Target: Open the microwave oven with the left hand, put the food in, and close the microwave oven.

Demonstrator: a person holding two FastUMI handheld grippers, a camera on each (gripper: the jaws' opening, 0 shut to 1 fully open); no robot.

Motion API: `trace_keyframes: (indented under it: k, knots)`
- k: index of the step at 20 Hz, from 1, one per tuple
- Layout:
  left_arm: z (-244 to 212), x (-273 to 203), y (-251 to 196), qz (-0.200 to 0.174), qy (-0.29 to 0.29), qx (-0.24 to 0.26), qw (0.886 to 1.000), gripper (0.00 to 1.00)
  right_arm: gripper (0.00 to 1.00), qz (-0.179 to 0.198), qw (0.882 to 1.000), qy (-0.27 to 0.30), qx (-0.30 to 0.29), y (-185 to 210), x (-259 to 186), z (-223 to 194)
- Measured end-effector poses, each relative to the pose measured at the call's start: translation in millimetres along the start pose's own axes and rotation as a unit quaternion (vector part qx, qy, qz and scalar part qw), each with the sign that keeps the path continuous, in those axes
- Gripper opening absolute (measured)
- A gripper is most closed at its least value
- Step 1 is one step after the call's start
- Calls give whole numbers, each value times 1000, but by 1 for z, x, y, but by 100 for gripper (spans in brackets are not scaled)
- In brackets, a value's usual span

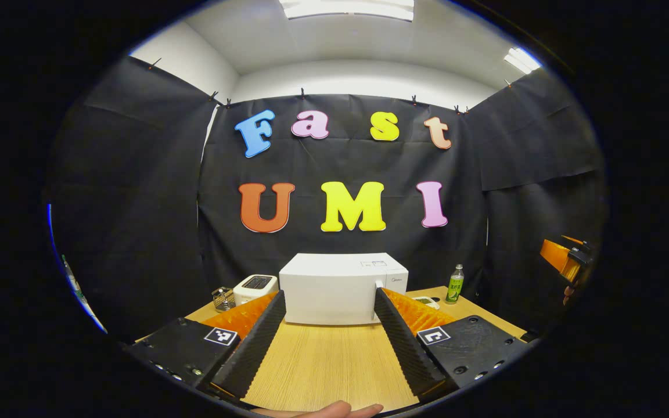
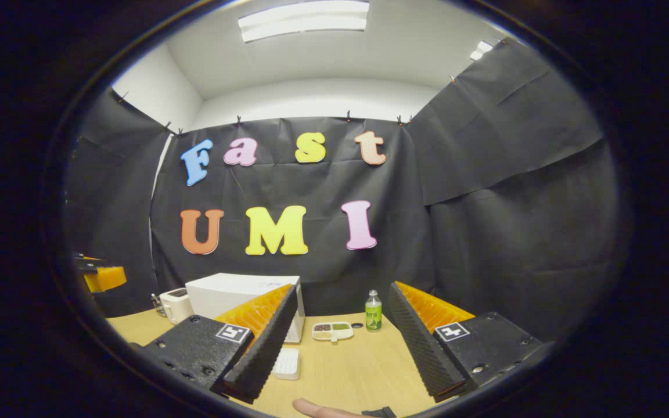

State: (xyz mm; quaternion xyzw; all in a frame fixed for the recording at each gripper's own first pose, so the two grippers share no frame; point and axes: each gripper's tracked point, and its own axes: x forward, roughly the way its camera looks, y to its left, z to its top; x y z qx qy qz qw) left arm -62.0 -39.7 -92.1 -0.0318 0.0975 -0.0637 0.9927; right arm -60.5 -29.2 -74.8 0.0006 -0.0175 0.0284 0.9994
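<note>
Wooden table (image 1: 323,360) carrying 1 closed white microwave (image 1: 340,288) at the back, a white toaster (image 1: 255,287) and wire holder (image 1: 223,299) beside it, a green bottle (image 2: 373,311), a divided food tray (image 2: 332,331) and a small white pad (image 2: 287,364).

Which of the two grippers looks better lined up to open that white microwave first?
The left gripper. In its view the closed microwave sits straight ahead between its open fingers. In the right gripper view the right gripper faces the food tray and bottle, with the microwave off to its left.
</note>
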Motion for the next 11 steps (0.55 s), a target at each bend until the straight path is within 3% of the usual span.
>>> trace_keyframes:
  k: [1, 2, 3, 4, 5, 6, 7, 9, 10, 11]
  knots:
    - [1, -1, 0, 0, 0, -1, 1000, 96, 92, 3, 1000, 1, 1, 3, -1, 0]
    - [2, -2, 0, 0, -1, -2, 1000, 96, 100, 6, 1000, 1, 0, 6, -2, 0]
    - [3, -2, 1, 1, -2, -3, 1000, 96, 100, 8, 1000, -1, -1, 8, -5, 1]
    - [3, -3, 2, 2, -2, -5, 1000, 96, 92, 10, 1000, -3, -2, 10, -6, 1]
    - [2, -3, 5, 4, -2, -7, 1000, 96, 91, 11, 1000, -4, -3, 12, -6, 1]
    - [2, -3, 6, 4, -2, -9, 1000, 96, 92, 15, 1000, -4, -4, 14, -7, -1]
    - [2, -3, 5, 3, -2, -9, 1000, 96, 100, 17, 1000, -2, -3, 16, -6, -2]
    - [1, -2, 8, 2, -3, -7, 1000, 96, 100, 14, 1000, 3, 3, 17, -6, -5]
    - [2, -1, 10, 4, -5, -8, 1000, 96, 91, 14, 1000, 3, 6, 19, -4, -6]
    - [1, -1, 12, 4, -5, -9, 1000, 96, 100, 14, 1000, 5, 5, 21, -3, -7]
